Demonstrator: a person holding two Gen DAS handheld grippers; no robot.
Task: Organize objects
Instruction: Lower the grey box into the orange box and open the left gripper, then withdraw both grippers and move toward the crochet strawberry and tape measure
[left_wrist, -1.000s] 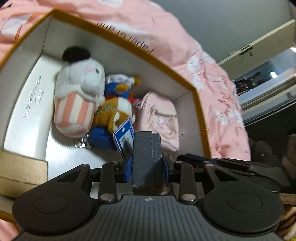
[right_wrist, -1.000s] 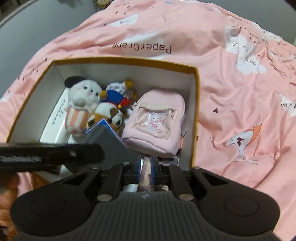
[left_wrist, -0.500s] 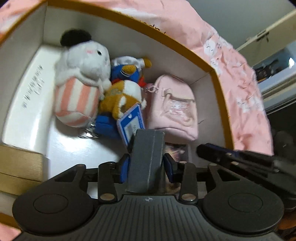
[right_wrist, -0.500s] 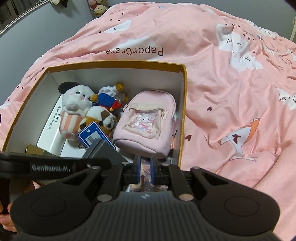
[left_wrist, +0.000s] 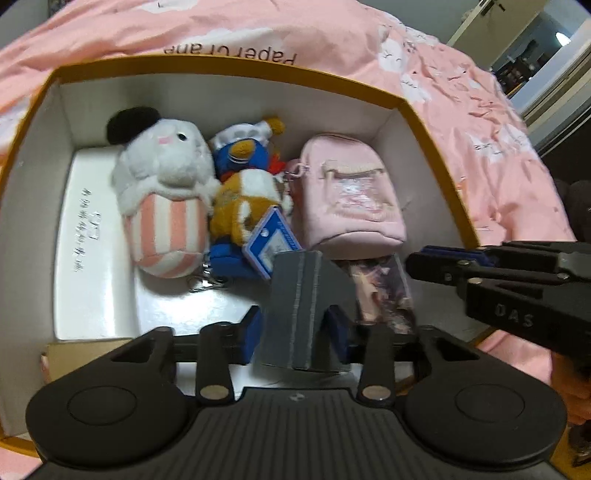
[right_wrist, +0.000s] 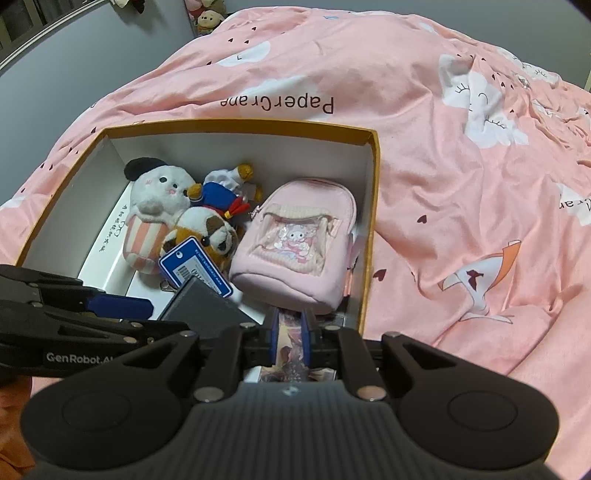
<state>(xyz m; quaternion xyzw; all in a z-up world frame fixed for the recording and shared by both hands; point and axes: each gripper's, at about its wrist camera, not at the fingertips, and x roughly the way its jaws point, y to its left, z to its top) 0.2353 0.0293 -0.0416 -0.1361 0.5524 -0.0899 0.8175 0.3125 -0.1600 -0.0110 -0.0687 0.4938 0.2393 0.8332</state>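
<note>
An orange-rimmed white box (left_wrist: 229, 64) (right_wrist: 236, 123) lies on the bed. It holds a white plush with a black beret (left_wrist: 162, 173), a blue duck plush (left_wrist: 240, 147), a brown dog plush (right_wrist: 207, 229) with a blue tag (right_wrist: 195, 269), and a pink mini backpack (left_wrist: 351, 199) (right_wrist: 295, 240). My left gripper (left_wrist: 295, 328) hangs over the box's near side. Its jaws are closing on a dark grey box (left_wrist: 303, 306) (right_wrist: 201, 310), which sits tilted between the pads. My right gripper (right_wrist: 289, 328) (left_wrist: 436, 258) is shut on a thin picture card (left_wrist: 380, 288) just below the backpack.
The pink bedspread (right_wrist: 443, 184), printed "PaperCrane", surrounds the box. A flat white case with writing (left_wrist: 88, 258) lies on the box floor at the left, and a gold box (left_wrist: 81, 354) sits in the near left corner. A wardrobe and doorway (left_wrist: 535, 55) stand beyond the bed.
The left gripper has rolled, so the box now looks level in its view, and the grey box has turned between its jaws. The right gripper has kept still with the card.
</note>
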